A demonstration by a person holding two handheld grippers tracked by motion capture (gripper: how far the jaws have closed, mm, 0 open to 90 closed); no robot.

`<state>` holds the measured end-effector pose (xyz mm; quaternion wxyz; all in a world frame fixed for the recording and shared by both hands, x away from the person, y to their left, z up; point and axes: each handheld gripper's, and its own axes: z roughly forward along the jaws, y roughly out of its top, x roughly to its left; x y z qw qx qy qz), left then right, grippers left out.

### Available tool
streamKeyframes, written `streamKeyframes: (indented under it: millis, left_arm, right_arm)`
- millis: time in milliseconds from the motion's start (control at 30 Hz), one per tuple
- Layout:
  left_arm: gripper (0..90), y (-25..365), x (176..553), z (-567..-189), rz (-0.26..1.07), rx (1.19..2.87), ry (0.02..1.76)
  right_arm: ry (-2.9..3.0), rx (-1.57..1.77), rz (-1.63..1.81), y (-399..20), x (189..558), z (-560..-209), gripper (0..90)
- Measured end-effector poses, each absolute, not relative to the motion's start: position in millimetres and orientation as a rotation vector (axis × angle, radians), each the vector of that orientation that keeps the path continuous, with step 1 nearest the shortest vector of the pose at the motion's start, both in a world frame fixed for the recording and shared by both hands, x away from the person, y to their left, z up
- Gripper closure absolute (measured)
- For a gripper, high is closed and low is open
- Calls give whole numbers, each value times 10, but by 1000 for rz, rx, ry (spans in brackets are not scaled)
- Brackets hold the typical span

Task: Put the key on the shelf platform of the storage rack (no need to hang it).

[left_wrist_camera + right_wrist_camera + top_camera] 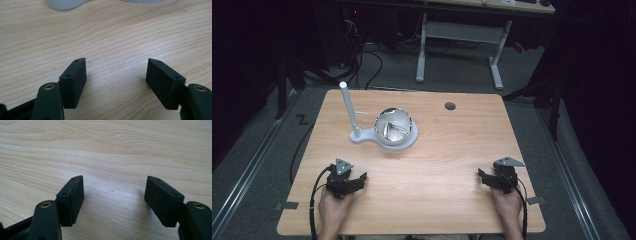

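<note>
Floor (257,150): grey carpet lying under dim light | table (437,170): pale wood sitting centre | desk (462,30): white-legged, standing beyond (cables (372,60) trailing beside it) | surroundings fading dark

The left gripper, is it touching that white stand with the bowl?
Apart. In the high view, the left gripper sits near the table's front edge, with bare wood between it and the white stand.
</note>
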<state>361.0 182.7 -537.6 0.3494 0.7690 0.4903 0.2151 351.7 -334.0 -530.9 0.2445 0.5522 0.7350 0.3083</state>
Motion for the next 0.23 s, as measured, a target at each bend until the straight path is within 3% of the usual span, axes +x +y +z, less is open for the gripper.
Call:
streamKeyframes:
  millis: [233]
  left_arm:
    - [308, 1830, 3612, -5377, 548, 1994, 1267]
  right_arm:
    - [2007, 1508, 842, -3341, 3517, -5309, 325]
